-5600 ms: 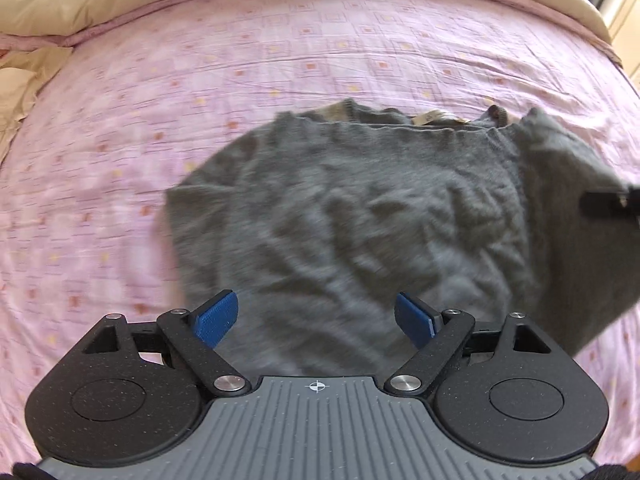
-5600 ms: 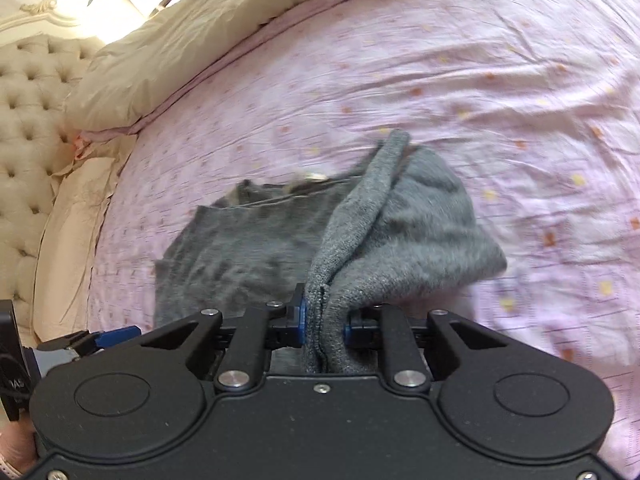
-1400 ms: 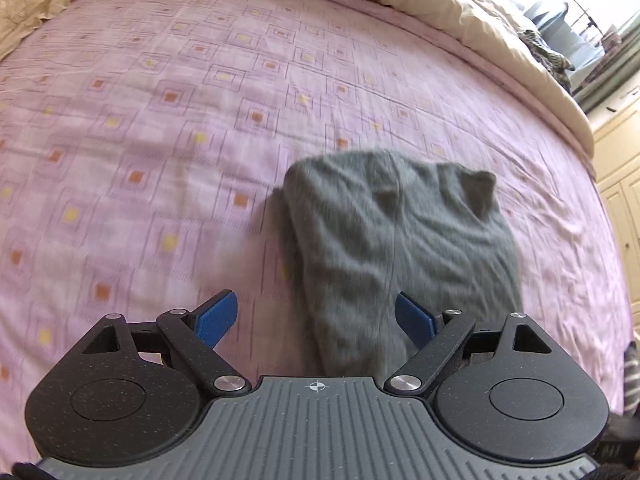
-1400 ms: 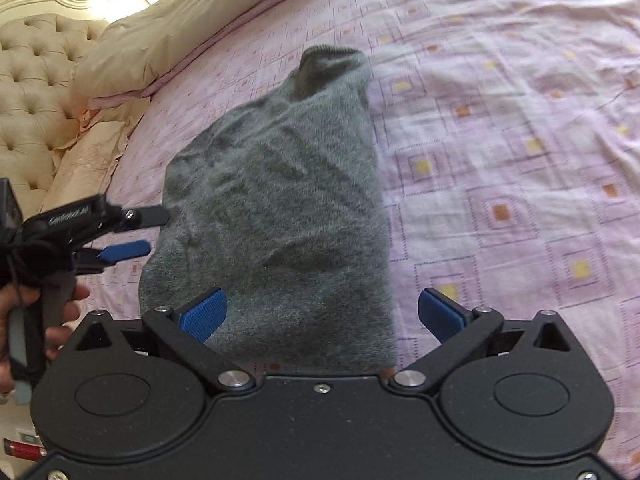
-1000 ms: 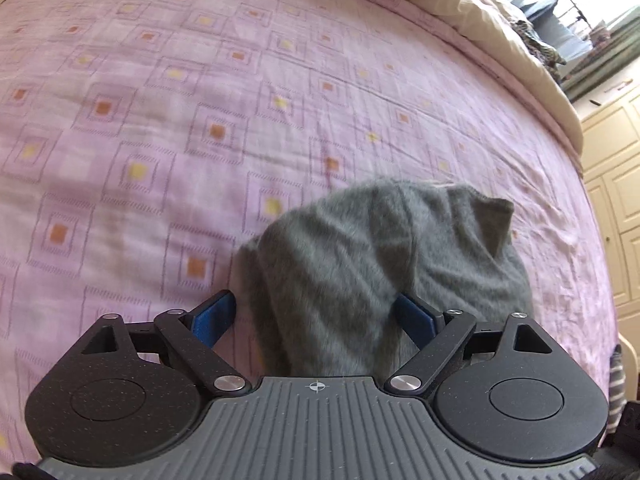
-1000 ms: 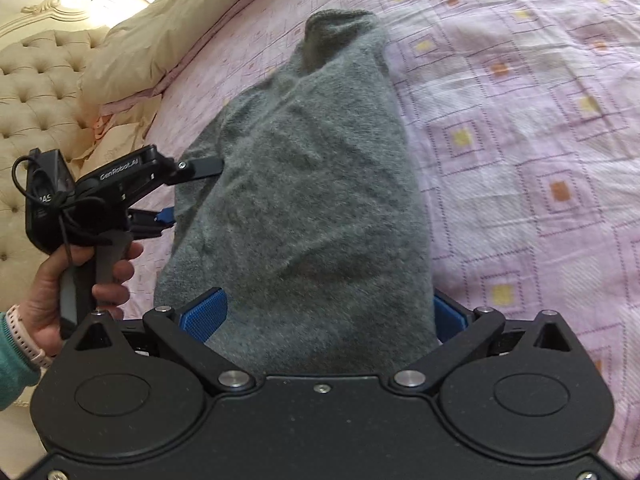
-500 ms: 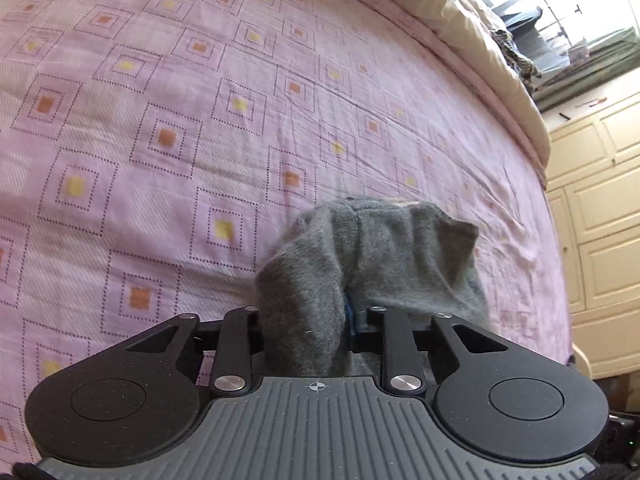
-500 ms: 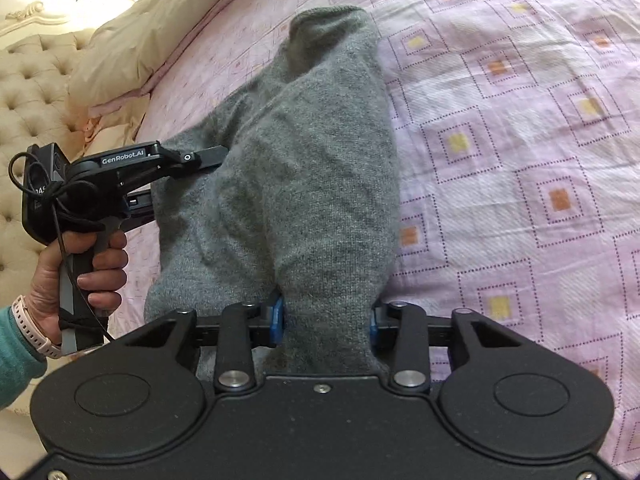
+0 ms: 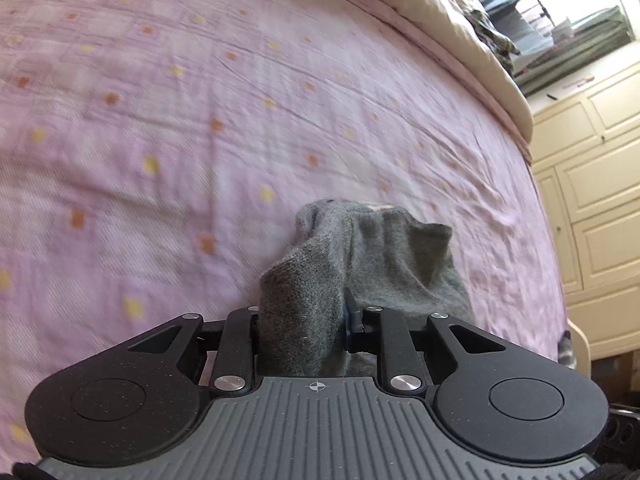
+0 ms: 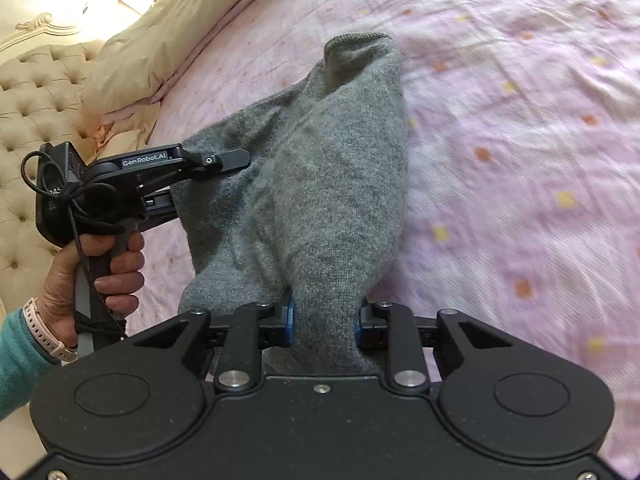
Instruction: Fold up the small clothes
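pink bedsheet | both claws, left and right, clamp grey knit | label "GenRobot.AI"

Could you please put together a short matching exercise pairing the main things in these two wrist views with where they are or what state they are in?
Things:
1. grey sweater
2. left hand-held gripper
3. pillow
4. cupboard doors

Descriptions:
A. cream, against the tufted headboard
B. pale panels beyond the bed's edge
C. bunched, pinched at two ends
D. shut on knit fabric, gripped by a hand

Pairs: 1-C, 2-D, 3-A, 4-B
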Available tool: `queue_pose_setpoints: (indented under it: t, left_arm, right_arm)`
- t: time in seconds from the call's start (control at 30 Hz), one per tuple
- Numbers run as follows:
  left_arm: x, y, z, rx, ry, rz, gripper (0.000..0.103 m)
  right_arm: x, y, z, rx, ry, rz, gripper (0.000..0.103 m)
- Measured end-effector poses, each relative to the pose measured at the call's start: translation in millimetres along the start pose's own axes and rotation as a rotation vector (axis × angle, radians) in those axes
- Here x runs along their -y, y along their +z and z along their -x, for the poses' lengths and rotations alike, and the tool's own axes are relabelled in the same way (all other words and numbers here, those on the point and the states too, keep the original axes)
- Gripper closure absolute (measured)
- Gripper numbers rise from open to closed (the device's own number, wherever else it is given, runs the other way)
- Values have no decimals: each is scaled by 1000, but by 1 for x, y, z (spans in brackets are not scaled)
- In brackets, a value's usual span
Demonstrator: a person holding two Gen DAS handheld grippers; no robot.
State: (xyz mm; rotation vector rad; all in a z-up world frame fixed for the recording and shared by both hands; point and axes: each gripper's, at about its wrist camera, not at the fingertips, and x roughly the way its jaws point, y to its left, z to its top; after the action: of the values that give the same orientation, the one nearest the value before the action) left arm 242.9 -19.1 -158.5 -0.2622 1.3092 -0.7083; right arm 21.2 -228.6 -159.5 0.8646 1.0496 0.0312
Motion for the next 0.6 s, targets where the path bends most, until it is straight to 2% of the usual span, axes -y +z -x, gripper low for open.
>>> queue_pose_setpoints:
  t: [0.27,0.33,0.47,0.5,0.53,0.6]
  left_arm:
    - [70,-70,-23,-75,-26,-65,80]
    - [83,-81,-31,-82,-11,-97,80]
    - [87,-90,-47,-67,106,-116,72]
    - [82,-90,-49,-54,118,-103,65]
    - [78,-89,-50,-38,118,-84,64]
    - [75,-86,-48,-17,114,-58,63]
  right_arm:
    - [68,-39,65,-15,-83,-60,68]
    - [82,-44,76,-21,-100,-54,67]
    - [103,-47,80,-21,-166,-50,50]
    - [105,-46,79,-16,-181,-49,45]
    - [109,-47,81,-11,-192,-41,39]
    - [109,-51,81,-4,-200,-5,38]
